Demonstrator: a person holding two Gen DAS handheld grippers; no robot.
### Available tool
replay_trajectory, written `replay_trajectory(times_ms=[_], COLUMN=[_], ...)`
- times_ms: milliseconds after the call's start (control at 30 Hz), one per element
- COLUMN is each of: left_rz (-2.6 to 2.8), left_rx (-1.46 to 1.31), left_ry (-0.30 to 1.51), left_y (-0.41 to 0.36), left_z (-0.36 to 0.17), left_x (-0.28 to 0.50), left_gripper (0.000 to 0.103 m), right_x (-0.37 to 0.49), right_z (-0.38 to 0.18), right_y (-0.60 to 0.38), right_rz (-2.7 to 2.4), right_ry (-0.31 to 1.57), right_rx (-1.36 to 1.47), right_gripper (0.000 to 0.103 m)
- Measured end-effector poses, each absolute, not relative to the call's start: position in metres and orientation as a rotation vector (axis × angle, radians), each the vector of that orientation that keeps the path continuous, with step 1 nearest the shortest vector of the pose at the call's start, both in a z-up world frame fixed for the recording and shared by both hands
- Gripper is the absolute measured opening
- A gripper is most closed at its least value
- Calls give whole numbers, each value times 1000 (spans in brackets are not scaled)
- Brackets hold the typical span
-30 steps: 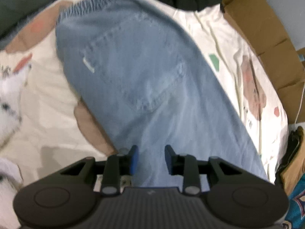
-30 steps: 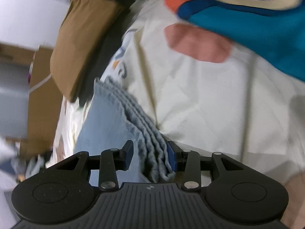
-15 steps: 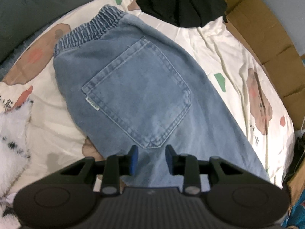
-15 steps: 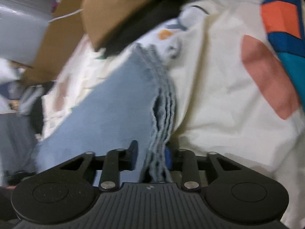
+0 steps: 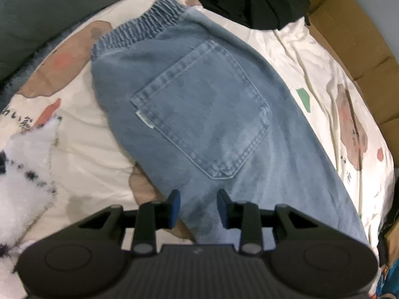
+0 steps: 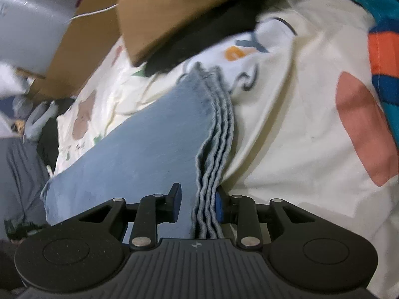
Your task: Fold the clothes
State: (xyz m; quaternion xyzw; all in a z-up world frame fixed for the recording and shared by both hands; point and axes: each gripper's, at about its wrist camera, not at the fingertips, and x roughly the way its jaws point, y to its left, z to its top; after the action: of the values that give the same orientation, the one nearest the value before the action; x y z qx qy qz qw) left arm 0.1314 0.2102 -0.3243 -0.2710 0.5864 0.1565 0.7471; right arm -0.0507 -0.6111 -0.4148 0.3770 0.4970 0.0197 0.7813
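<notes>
Two views show your tools over one pair of jeans. From the left wrist, your left gripper (image 5: 198, 205) points steeply down over the jeans (image 5: 212, 114), which lie folded lengthwise on the printed sheet (image 5: 82, 139) with the back pocket (image 5: 202, 114) up and the elastic waistband (image 5: 139, 30) at the far end. Its jaws stand partly apart with denim seen between them; whether the pads press on the cloth you cannot tell. A black garment (image 5: 251, 0) lies beyond the waistband, a fluffy white cloth (image 5: 22, 169) sits at the left edge, and brown cardboard (image 5: 361, 49) borders the sheet on the right.

From the right wrist, your right gripper (image 6: 197, 205) slants down at the leg end of the jeans (image 6: 139, 154). Its jaws are narrowed around the stacked hems (image 6: 214, 154); the right pad touches the layers, the left pad stands clear of them. A brown cushion (image 6: 174, 10) with dark cloth under it lies beyond the hems, and a teal and orange blanket (image 6: 384, 49) covers the sheet (image 6: 286, 124) at the right.
</notes>
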Motion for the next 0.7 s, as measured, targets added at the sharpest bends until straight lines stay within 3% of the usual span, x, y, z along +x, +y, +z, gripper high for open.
replay_trajectory(times_ms=[267, 700], left_rz=[354, 336], left_rx=[-579, -540], left_ry=[1297, 1311], left_y=[212, 209], left_z=[-320, -315], left_x=[125, 129], left_gripper=[36, 39], right_x=[-65, -32], right_z=[-388, -421], right_y=[-598, -600], right_rz=[74, 1], right_ry=[1017, 1055], right_rx=[793, 761], right_gripper=[30, 35])
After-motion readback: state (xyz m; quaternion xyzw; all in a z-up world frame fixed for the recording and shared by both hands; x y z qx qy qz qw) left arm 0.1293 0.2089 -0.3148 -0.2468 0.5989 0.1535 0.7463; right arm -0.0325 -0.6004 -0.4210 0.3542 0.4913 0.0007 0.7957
